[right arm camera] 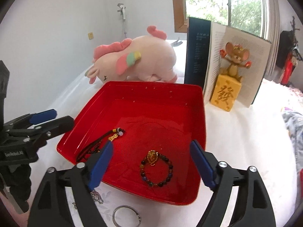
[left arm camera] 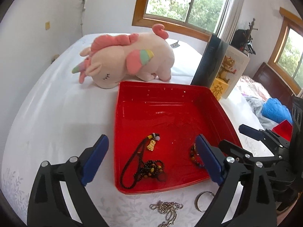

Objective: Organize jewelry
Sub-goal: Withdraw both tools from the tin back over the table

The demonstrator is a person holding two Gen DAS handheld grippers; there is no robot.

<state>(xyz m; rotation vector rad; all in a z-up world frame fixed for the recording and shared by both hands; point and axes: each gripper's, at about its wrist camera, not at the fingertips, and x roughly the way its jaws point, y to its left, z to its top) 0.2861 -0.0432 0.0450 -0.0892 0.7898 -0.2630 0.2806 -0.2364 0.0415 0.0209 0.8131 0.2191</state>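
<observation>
**Two pieces in the tray, two left on the cloth**

Left wrist view: the left gripper [left arm camera: 151,160] gapes wide, empty, over the red tray [left arm camera: 189,92]. The black cord necklace [left arm camera: 144,162] lies inside at 6 o'clock; the ball chain [left arm camera: 166,210] waits outside on the tablecloth [left arm camera: 56,123].

Right wrist view: the right gripper [right arm camera: 151,164] is spread wide, empty, above the beaded bracelet [right arm camera: 157,168]. The silver bangle [right arm camera: 126,215] lies outside at 6 o'clock. Thin metal lying flat could slip from blunt pads, or the cloth bunch.

Bare far half of red tray [right arm camera: 132,92]

Both wrist cameras look down close over the red tray [left arm camera: 171,113] [right arm camera: 144,102], left view from its left, right from its right
</observation>
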